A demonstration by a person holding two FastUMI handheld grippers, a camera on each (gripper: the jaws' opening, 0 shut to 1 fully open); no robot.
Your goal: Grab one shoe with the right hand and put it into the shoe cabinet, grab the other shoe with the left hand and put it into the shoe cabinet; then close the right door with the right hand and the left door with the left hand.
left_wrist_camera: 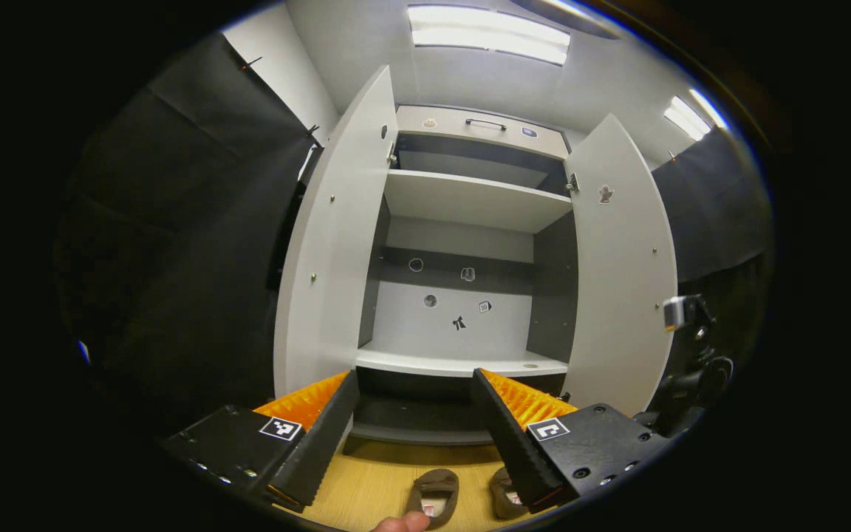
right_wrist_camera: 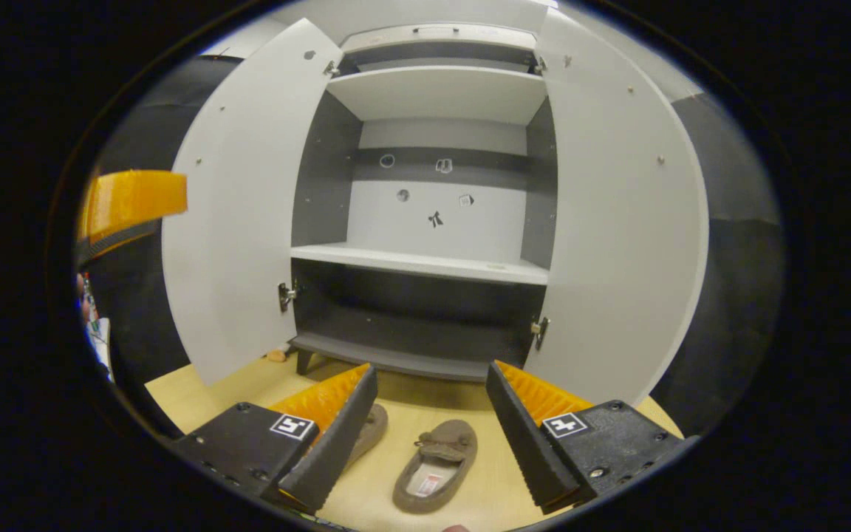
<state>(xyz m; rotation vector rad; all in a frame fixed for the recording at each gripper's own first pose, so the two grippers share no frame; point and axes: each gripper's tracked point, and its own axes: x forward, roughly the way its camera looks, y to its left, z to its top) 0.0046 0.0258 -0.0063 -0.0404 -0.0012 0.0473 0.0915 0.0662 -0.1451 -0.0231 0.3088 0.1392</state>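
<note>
Ridged fingers (right_wrist_camera: 337, 436) above suede shoe (right_wrist_camera: 436, 465)

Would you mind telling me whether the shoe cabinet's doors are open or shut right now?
Open. Both the left door and right door of the shoe cabinet are swung wide, exposing its bare shelves.

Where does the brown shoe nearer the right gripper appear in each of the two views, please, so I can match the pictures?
Left gripper view: the shoe lies at the bottom edge on the wooden floor, partly hidden behind one finger of the left gripper.
Right gripper view: the shoe lies low and central, between the open jaws of the right gripper.
Shared landmark: the open shoe cabinet straight ahead, its middle shelf bare.
</note>
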